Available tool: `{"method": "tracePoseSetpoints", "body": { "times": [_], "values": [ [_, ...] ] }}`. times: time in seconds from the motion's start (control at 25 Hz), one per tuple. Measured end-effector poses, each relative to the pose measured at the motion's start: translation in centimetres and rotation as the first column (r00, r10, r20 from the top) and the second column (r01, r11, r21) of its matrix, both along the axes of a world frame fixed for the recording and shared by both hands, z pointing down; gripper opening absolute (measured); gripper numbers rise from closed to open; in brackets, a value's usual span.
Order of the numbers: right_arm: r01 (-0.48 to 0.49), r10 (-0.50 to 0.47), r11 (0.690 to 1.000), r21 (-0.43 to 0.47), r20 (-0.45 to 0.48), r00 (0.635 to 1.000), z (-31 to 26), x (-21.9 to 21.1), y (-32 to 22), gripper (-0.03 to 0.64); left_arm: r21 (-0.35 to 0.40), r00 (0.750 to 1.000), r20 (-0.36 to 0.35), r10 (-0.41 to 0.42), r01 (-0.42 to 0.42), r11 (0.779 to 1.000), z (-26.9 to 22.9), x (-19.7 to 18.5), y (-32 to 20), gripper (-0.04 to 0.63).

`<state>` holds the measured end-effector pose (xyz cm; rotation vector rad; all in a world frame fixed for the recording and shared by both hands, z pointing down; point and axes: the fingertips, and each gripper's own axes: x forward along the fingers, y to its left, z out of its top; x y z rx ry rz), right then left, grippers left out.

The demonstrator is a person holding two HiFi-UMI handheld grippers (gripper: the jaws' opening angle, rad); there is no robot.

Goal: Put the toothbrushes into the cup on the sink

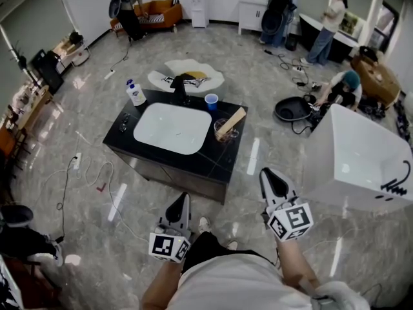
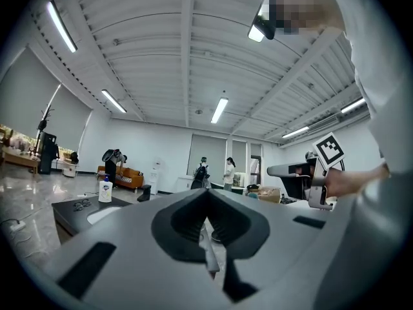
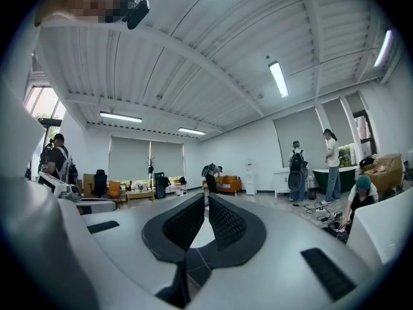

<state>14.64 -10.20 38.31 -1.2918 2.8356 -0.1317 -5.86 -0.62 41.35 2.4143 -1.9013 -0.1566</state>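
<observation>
Both grippers hang back by the person's body, well apart from the black sink counter [image 1: 200, 163]. The left gripper [image 1: 184, 203] has its jaws pressed together with nothing between them, and the right gripper [image 1: 271, 177] is the same, closed and empty. Over on the counter, the toothbrushes [image 1: 232, 121] lean in the clear cup [image 1: 224, 133], just right of the white basin [image 1: 171, 128]. A blue cup [image 1: 211, 100] stands behind it, and a soap bottle [image 1: 135, 94] sits at the far left corner.

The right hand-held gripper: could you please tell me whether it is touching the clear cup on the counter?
Apart. The head view shows the right hand-held gripper over the floor, well short of the clear cup.
</observation>
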Motion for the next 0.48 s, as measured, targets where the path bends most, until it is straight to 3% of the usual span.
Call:
{"method": "tracePoseSetpoints", "body": {
  "times": [0.48],
  "values": [
    [-0.013, 0.013, 1.000, -0.007, 0.005, 1.000, 0.21, 0.18, 0.28, 0.049, 0.002, 0.999, -0.007, 0.036, -0.036, 0.999, 0.27, 0.74, -0.77, 0.002]
  ]
}}
